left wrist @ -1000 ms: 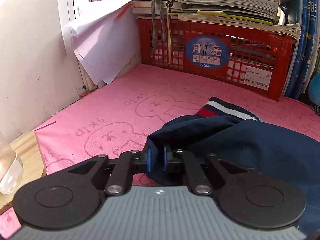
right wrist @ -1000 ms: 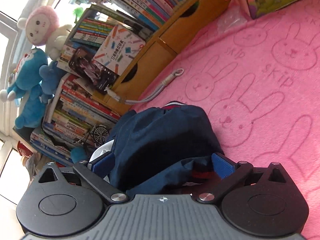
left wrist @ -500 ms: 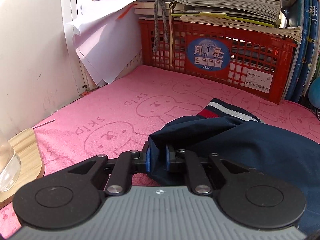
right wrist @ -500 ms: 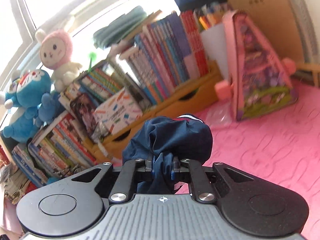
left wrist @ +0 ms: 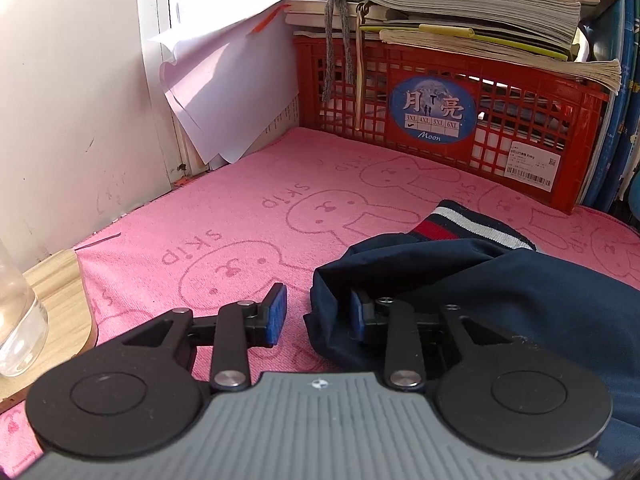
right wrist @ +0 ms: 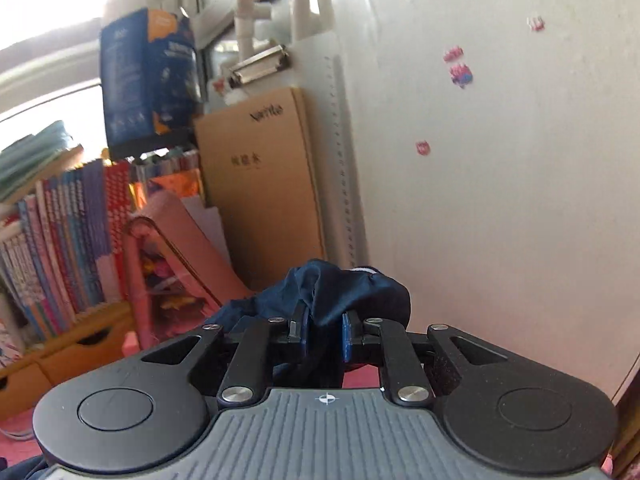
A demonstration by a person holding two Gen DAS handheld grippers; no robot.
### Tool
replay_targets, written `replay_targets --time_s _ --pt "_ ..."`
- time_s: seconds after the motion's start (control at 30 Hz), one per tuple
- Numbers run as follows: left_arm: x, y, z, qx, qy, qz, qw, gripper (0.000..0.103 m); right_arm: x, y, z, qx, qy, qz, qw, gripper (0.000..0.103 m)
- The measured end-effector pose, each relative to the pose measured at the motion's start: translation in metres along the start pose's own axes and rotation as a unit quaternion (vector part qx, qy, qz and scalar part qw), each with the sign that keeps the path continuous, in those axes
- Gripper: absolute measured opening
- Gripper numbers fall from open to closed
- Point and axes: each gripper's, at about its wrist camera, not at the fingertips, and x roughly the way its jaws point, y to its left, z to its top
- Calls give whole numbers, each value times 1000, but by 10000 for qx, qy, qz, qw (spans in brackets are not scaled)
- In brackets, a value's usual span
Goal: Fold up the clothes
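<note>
A navy garment with a red-and-white striped cuff lies on the pink rabbit-print towel. My left gripper is low over the towel with its jaws opening. The garment's folded edge hangs against the right pad, and the left pad stands clear of the cloth. In the right wrist view, my right gripper is lifted off the towel, facing the white wall. A bunch of the navy garment is pinched between its pads, though its jaws are starting to open.
A red plastic crate under a stack of books closes off the back, with loose papers at its left. A glass bottle stands on a wooden board at the left. Shelved books, a pink bag and cardboard line the right gripper's side.
The left jaws have parted from the garment's edge that they pinched. The right gripper closed on the garment, rose with it, and swung from the bookshelf toward the wall.
</note>
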Motion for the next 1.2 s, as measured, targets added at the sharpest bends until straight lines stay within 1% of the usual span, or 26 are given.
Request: replay_targets --time_s 0.07,0.1,0.13,0.17,0.23,0.27,0.33,0.4,0.43,0.5,0.53,0.57,0.67,0.73,0.77,0.8,0.83,0.9,0.97,1.07,1.1,1.13,1.2 --pt "0 -1 0 23 -2 19 10000 32 6 -4 -11 -137 22 -159 9998 53" --pt "0 -1 0 30 -3 24 10000 32 5 -8 -17 -230 -40 -265 9994 59" --pt "0 -1 0 36 -4 29 10000 32 4 -12 -20 -283 -27 -290 9992 72" --pt "0 -1 0 42 -4 35 10000 33 4 -15 -23 -318 21 -282 9991 82" --pt "0 -2 0 60 -6 52 10000 33 -2 -25 -25 -162 203 -72 9996 84" --pt "0 -3 0 69 -7 61 10000 33 -9 -29 -27 -26 291 144 9995 84" --pt "0 -3 0 80 -8 77 9999 33 -24 -35 -31 274 458 646 9965 84" --pt "0 -3 0 72 -5 115 9999 34 -46 -35 -42 309 663 1328 9884 85" --pt "0 -2 0 60 -2 150 9999 37 -59 -32 -51 241 765 1646 9831 87" --pt "1 -1 1 9 13 277 9996 50 -85 -20 -72 -39 940 2158 9719 88" --pt "2 -1 1 -32 27 374 9993 60 -98 -11 -84 -220 1027 2403 9650 88" --pt "0 0 1 -16 22 378 9993 61 -111 -2 -97 -401 1114 2646 9571 88" --pt "-11 1 2 90 -42 312 9995 61 -150 28 -131 -1001 1296 3224 9323 88" --pt "-32 5 2 120 -198 -164 9996 61 -179 44 -146 -1478 1297 3539 9144 88" --pt "-45 9 3 143 -258 -510 9983 64 -193 50 -150 -1747 1213 3663 9059 88" --pt "-59 13 3 167 -316 -865 9956 67 -205 55 -153 -1997 1113 3765 8978 88" --pt "-74 17 1 281 -413 -1121 9924 72 -218 59 -154 -2257 992 3856 8891 89" --pt "-104 23 -3 524 -614 -1611 9836 73 -245 65 -154 -2777 729 4021 8694 92" --pt "-133 27 -12 877 -808 -2000 9725 75 -261 66 -154 -3051 633 4118 8563 96" --pt "-180 29 -37 1567 -1040 -2515 9494 78 -281 65 -153 -3400 528 4245 8375 96" --pt "-194 28 -47 1792 -1097 -2663 9407 79 -285 62 -152 -3467 512 4261 8341 96" --pt "-211 26 -58 2112 -1156 -2826 9285 79 -290 59 -150 -3516 503 4267 8318 96" --pt "-237 24 -81 2548 -1210 -3076 9088 79 -297 48 -143 -3678 490 4198 8283 96"
